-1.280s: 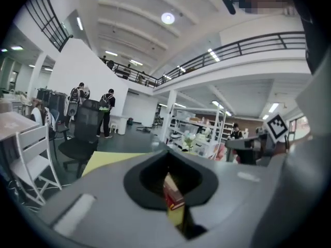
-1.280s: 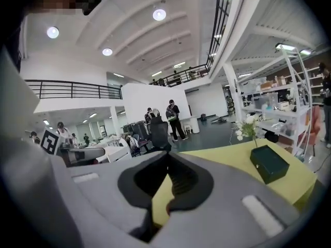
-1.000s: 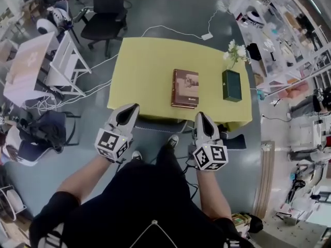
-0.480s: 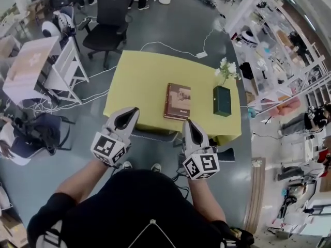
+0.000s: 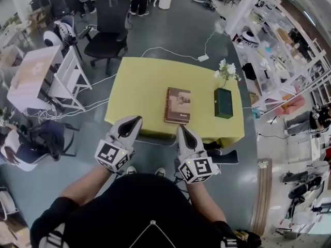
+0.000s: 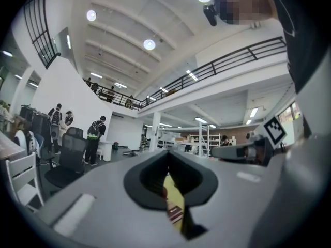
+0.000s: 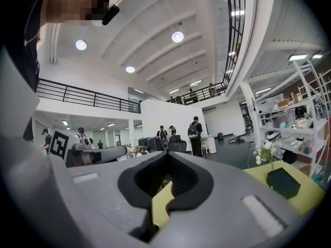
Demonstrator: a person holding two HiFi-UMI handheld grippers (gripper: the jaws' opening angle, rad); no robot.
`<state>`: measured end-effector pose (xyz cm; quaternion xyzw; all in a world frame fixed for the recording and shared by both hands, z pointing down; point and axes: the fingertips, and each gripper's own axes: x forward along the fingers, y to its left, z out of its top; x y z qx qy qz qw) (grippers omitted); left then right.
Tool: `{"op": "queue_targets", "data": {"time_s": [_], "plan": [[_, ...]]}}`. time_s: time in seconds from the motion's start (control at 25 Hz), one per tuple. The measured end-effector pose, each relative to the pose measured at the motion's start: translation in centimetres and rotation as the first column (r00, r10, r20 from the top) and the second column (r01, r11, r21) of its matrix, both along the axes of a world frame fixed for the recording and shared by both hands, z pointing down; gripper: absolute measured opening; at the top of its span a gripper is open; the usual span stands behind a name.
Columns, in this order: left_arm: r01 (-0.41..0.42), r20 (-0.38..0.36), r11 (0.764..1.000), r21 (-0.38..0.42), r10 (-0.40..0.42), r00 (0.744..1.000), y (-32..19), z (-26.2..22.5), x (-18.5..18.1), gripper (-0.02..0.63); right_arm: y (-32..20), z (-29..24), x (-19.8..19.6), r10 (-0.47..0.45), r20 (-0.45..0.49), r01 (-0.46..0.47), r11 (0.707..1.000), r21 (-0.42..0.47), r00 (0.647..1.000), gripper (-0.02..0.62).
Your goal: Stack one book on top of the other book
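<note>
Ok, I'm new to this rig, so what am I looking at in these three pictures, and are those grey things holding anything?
There is no robot arm here. A person holds a two-jaw gripper in each hand. The top-down picture comes from a camera on their head. The left gripper shows on its left and the right gripper on its right, and neither touches the book. The other two pictures come from cameras that ride on each gripper and look along its grey jaws. In both, the jaws are together with nothing between them, so nothing is held. On the yellow table lies a brown book; it may be two books already stacked, but I can't tell. Beside it stands a dark green vase with white flowers.
</note>
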<state>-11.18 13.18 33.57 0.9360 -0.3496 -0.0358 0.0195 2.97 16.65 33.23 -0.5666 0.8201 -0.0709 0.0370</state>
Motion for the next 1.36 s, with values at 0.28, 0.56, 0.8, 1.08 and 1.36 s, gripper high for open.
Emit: {"op": "queue_targets", "data": {"time_s": [0.28, 0.56, 0.8, 1.08, 1.36], "plan": [[-0.018, 0.001, 1.0, -0.015, 0.018, 1.0, -0.2, 0.8, 1.1, 0.006, -0.4, 0.6, -0.4, -0.02, -0.024, 0.02, 1.0, -0.005, 1.0, 0.003], [-0.024, 0.009, 0.999, -0.025, 0.024, 1.0, -0.6, 1.3, 1.5, 0.006, -0.4, 1.1, -0.4, -0.033, -0.045, 0.033, 0.999, -0.007, 0.998, 0.003], [-0.027, 0.013, 0.999, -0.035, 0.027, 1.0, -0.9, 1.4, 1.8, 0.006, -0.8, 0.6, 0.1, -0.024, -0.052, 0.024, 1.0, -0.003, 0.998, 0.003], [-0.042, 0.016, 0.998, -0.043, 0.042, 0.999, -0.3, 1.6, 2.1, 0.006, -0.2, 0.7, 0.5, -0.01, -0.063, 0.009, 1.0, -0.014, 0.998, 0.003], [-0.049, 0.018, 0.997, -0.066, 0.05, 0.999, 0.0, 2.3, 2.1, 0.006, 0.0, 1.0, 0.4, -0.009, -0.076, 0.008, 1.0, -0.02, 0.997, 0.003]]}}
